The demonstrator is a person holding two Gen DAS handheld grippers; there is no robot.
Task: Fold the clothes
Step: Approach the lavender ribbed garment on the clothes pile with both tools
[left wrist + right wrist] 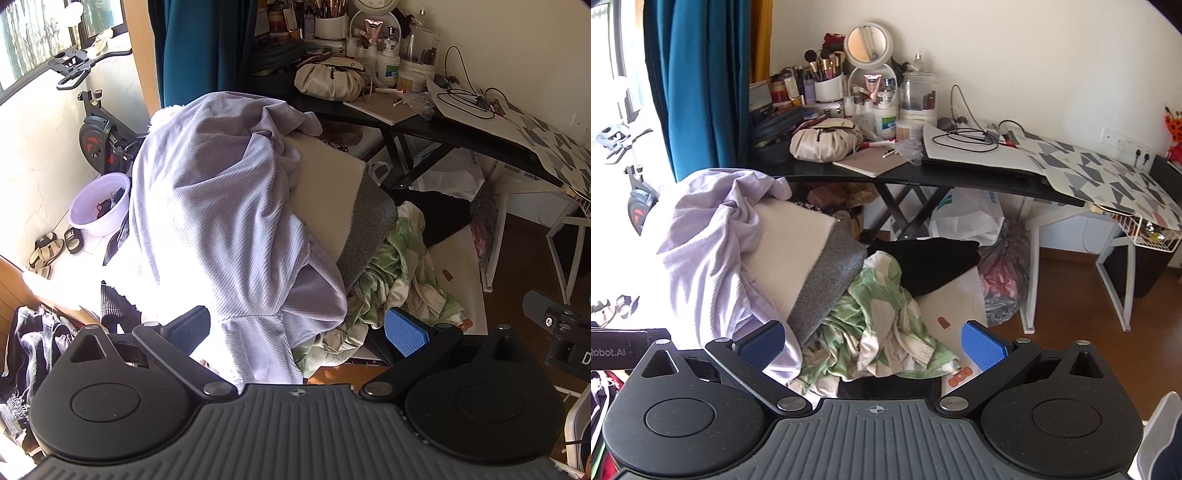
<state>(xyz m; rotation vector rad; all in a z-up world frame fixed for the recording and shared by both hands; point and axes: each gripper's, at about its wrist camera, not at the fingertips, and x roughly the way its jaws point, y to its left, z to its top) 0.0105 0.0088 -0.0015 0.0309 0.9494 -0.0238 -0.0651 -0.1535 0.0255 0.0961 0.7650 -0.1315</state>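
Observation:
A pale lilac ribbed garment [221,221] [705,243] hangs over a pile of clothes that holds a cream and grey knit [332,199] [798,251], a green and white patterned garment [402,273] [882,325] and a black garment [934,262]. My left gripper [299,328] stands open, with the lilac cloth's lower edge hanging between its blue pads [406,330] without being pinched. My right gripper [873,345] is open above the green garment, its left pad [762,345] beside the lilac hem.
A black desk [886,177] crowded with cosmetics, a mirror and cables stands behind the pile. A white frame table [1108,251] is at the right, bags beneath. An exercise bike [99,133], a lilac basin [99,206] and sandals are at the left. Wooden floor shows at the right.

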